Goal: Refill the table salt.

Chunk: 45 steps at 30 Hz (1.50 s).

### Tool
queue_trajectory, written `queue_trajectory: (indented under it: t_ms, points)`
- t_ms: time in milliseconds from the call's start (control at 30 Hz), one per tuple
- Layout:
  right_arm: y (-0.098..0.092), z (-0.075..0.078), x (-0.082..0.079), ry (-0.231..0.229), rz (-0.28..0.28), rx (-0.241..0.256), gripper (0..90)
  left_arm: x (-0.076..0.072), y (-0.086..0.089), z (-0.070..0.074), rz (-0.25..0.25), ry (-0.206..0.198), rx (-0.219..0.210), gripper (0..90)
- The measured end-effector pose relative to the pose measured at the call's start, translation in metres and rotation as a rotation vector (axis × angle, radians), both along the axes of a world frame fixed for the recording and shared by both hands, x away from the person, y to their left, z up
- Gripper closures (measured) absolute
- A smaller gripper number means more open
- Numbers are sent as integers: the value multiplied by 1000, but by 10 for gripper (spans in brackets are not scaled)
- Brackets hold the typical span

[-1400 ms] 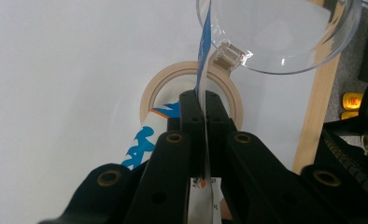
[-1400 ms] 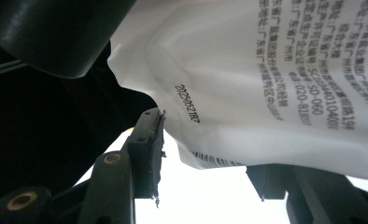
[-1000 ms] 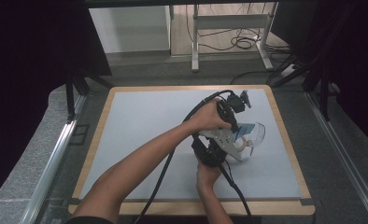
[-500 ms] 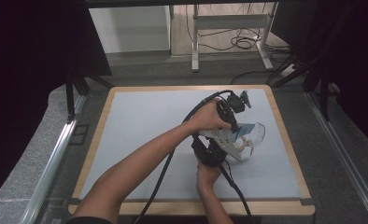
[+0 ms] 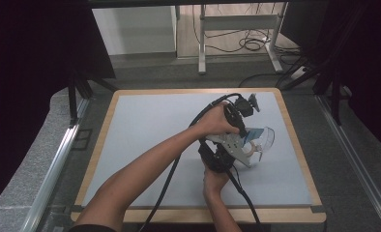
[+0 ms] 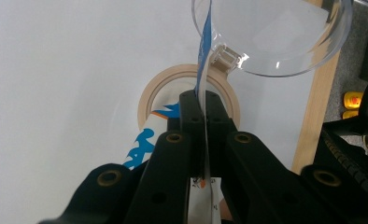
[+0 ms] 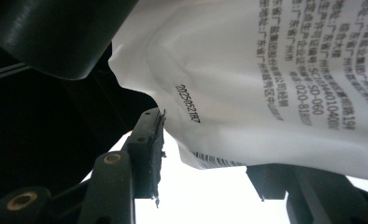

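Printed pouch held over a clear bowl on the desk

The left hand-held gripper (image 6: 201, 121) was clamped on the edge of a white-and-blue printed pouch (image 6: 203, 60), above a tape roll (image 6: 147, 100) and beside the clear plastic bowl (image 6: 285, 51). The right hand-held gripper (image 7: 205, 154) had its jaws apart, the pouch's printed back (image 7: 266, 84) hanging between them, on the desk (image 5: 145, 125).

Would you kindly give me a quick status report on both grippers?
Left gripper shut on packet edge, below clear bowl. Right gripper open around packet's printed back. Tape roll underneath.
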State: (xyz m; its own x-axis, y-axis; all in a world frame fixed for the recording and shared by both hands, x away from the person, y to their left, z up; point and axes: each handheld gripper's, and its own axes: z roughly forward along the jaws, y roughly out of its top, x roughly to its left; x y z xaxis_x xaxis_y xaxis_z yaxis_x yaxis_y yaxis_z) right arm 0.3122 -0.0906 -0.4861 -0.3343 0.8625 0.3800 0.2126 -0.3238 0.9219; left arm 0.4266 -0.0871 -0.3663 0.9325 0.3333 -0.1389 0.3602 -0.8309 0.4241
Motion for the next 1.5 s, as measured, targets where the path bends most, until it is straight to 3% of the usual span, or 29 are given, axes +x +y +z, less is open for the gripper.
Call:
queue_trajectory:
  t_ms: [1500]
  points:
    - [2,7,0,-11,-6,9,519,0,3,5,3,-5,-5,900]
